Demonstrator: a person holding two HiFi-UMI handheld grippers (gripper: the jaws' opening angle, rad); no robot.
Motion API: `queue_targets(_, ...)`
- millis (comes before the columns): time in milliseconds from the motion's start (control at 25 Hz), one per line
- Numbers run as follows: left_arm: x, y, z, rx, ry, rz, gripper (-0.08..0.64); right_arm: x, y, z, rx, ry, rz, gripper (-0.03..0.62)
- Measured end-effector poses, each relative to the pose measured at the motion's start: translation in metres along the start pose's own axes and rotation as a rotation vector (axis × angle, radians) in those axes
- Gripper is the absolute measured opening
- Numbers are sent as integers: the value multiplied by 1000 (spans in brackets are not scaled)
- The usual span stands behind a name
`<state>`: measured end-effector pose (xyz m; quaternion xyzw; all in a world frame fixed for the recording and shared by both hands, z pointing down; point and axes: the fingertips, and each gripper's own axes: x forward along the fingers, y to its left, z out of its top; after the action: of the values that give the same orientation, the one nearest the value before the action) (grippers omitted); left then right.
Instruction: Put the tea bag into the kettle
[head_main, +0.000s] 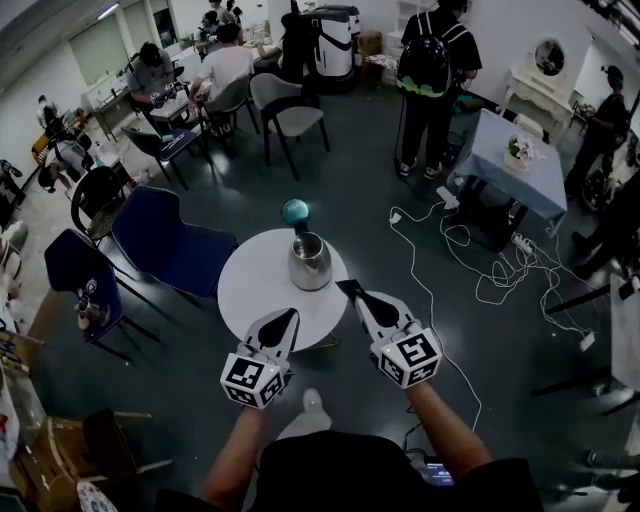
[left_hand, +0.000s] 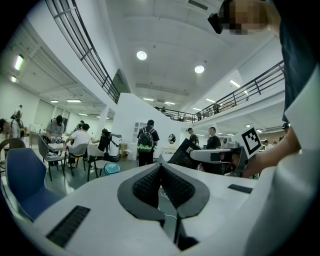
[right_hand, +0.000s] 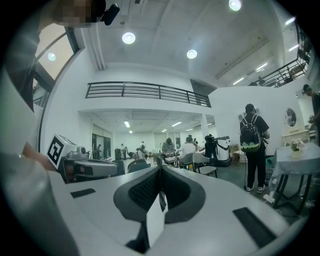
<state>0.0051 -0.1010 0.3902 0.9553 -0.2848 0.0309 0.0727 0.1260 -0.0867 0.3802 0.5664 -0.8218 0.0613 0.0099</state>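
Note:
A silver kettle (head_main: 310, 262) stands on the round white table (head_main: 250, 290), toward its far side. My right gripper (head_main: 347, 287) hovers just right of the kettle, over the table's right edge. In the right gripper view its jaws (right_hand: 161, 169) are shut on a white tea bag (right_hand: 156, 222), which hangs flat between the pads. My left gripper (head_main: 291, 315) is over the table's near edge, in front of the kettle. Its jaws (left_hand: 160, 167) are shut with nothing in them. The tea bag does not show in the head view.
A teal round object (head_main: 296, 211) sits just behind the kettle at the table's far edge. Two blue chairs (head_main: 165, 245) stand left of the table. White cables (head_main: 470, 270) trail over the floor to the right. People sit and stand farther back.

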Motion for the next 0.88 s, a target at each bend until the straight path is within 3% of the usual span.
queue_targets(240, 7, 34, -1, -15, -3, -2, 15, 36, 5, 1, -44, 14, 23, 18)
queue_targets(880, 22, 111, -10, -69, 4, -20, 15, 109, 1, -10, -41, 61, -5, 18)
